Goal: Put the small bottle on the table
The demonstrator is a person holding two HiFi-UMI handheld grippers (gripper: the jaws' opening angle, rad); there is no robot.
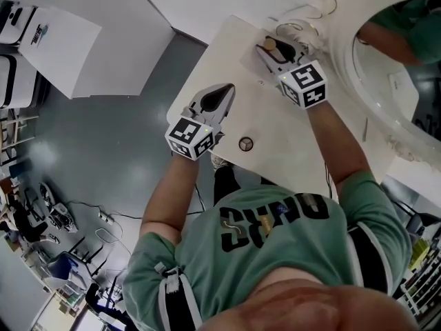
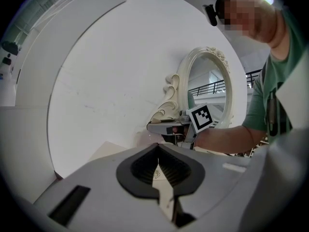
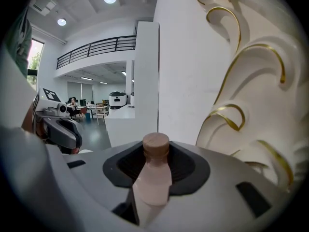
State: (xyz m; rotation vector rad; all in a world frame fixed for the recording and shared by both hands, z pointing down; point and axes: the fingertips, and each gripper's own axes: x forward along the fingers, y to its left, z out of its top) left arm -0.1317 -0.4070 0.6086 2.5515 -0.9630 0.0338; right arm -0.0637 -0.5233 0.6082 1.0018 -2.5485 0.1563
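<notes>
A small pale pink bottle [image 3: 153, 178] with a tan cap [image 3: 156, 145] stands upright between the pads of my right gripper [image 3: 155, 159], which is shut on it. In the head view that gripper [image 1: 269, 48] is over the far part of the white table [image 1: 275, 126], close to the ornate mirror frame [image 1: 344, 61], and the bottle's cap [image 1: 270, 45] shows at its tip. My left gripper [image 1: 224, 94] hovers near the table's left edge, its jaws together with nothing between them; its own view shows only a thin slit between its pads [image 2: 145, 168].
A large round mirror [image 1: 389, 61] with a white and gold scrolled frame [image 3: 241, 95] stands at the table's far right. A small round object [image 1: 245, 143] lies near the table's front edge. Grey floor [image 1: 103, 136] lies left of the table, and a white wall [image 2: 106, 66] rises behind it.
</notes>
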